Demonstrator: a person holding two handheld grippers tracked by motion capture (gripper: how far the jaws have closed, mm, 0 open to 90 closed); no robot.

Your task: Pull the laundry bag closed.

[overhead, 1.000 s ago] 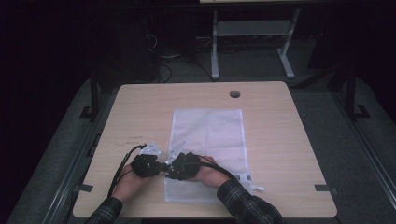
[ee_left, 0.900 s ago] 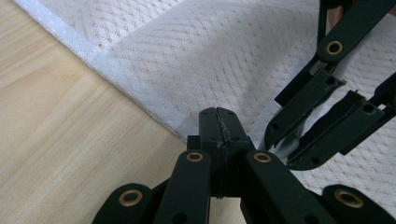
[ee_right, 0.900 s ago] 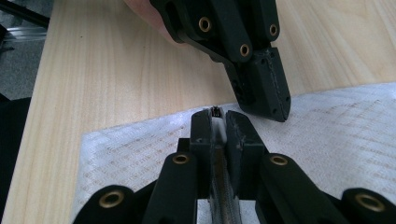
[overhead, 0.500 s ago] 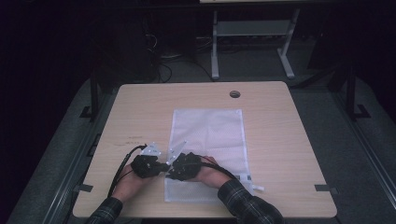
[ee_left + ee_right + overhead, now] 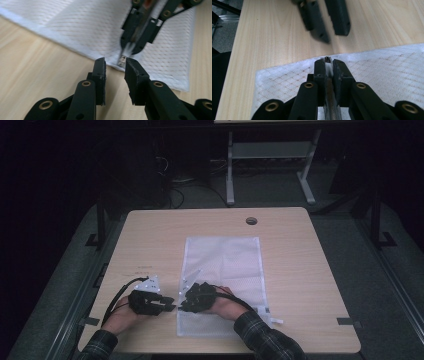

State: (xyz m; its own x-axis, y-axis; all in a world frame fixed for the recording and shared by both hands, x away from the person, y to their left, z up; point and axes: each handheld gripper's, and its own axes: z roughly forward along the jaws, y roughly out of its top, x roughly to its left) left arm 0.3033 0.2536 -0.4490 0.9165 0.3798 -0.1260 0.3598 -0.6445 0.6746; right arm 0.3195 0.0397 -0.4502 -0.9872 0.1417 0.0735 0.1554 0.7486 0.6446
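Starting on the left side of the high view, the left tongs [image 5: 171, 308] are lying low on the wooden worktop [image 5: 150, 240], just off the left edge of the white mesh bag [image 5: 225, 265], with a cable trailing back toward the near-left corner. They're sitting released: in the left gripper view the left tongs [image 5: 115, 65] are showing a clear gap between the two black jaws, with nothing in it, hovering over bare wood right at the bag's hem [image 5: 75, 47].

Moving right, the bag is lying flat in the middle of the worktop, long side running away from the person, near end reaching almost to the front edge. The right tongs [image 5: 182, 304] are resting on its near-left edge, tips facing the left ones, the two pairs almost touching.

The right tongs [image 5: 327, 61] are clenched on a small metal zipper pull [image 5: 327, 59] poking out at the tip, sitting right on the bag's hem. The left gripper view is showing that same pull [image 5: 122, 60] just past its own jaws, with the right tongs [image 5: 128, 51] pinching it from above. Whether the pull is touching the left jaws, can't tell.

Further right, a grommet hole [image 5: 251, 221] is sitting near the far edge.
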